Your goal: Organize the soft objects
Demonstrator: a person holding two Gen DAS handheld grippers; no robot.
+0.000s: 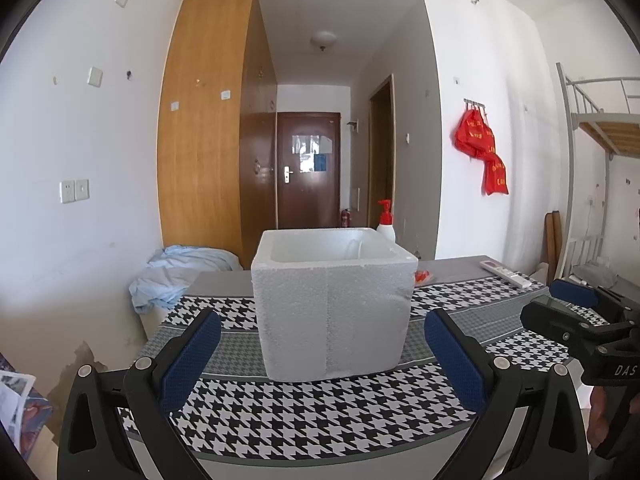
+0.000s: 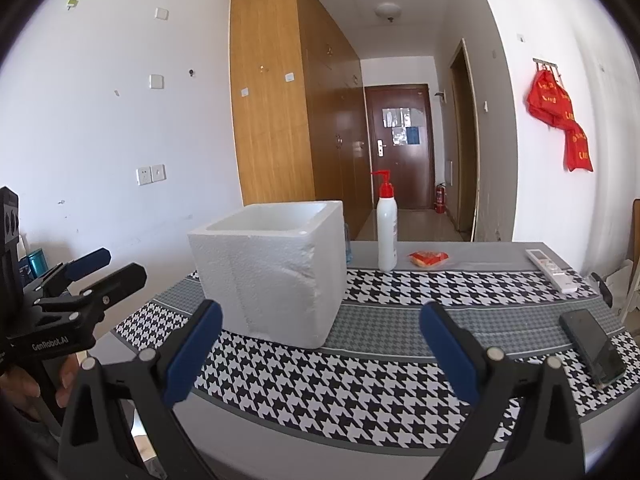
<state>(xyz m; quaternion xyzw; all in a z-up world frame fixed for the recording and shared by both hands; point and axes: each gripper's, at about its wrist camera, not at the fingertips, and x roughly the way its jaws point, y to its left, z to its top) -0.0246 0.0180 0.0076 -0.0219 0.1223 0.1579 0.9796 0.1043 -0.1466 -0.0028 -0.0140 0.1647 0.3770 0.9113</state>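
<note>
While both tools hover off the near edge of the table (image 2: 400,448), the left gripper (image 1: 322,354) has its blue-padded fingers (image 1: 192,356) spread wide with nothing between them, lined up on the white foam box (image 1: 332,304). That box stands upright on the houndstooth cloth (image 1: 320,412), open side up, toward the left half of the surface and set back from the near edge. What lies inside it cannot be made out from either view (only bare white inner walls show). Over to the right gripper (image 2: 320,350): fingers (image 2: 450,350) also parted, holding nothing, aimed at the cloth just right of the box. Along the far edge, a white pump bottle (image 2: 387,236) with a red top stands just behind the box's right corner, a small orange-red packet (image 2: 428,259) lies near it, and a white remote (image 2: 551,270) rests toward the far right corner. A dark phone (image 2: 592,346) sits flat by the right edge. Off the far left corner, a crumpled pale-blue cloth heap (image 1: 176,276) is piled against the wall.
</note>
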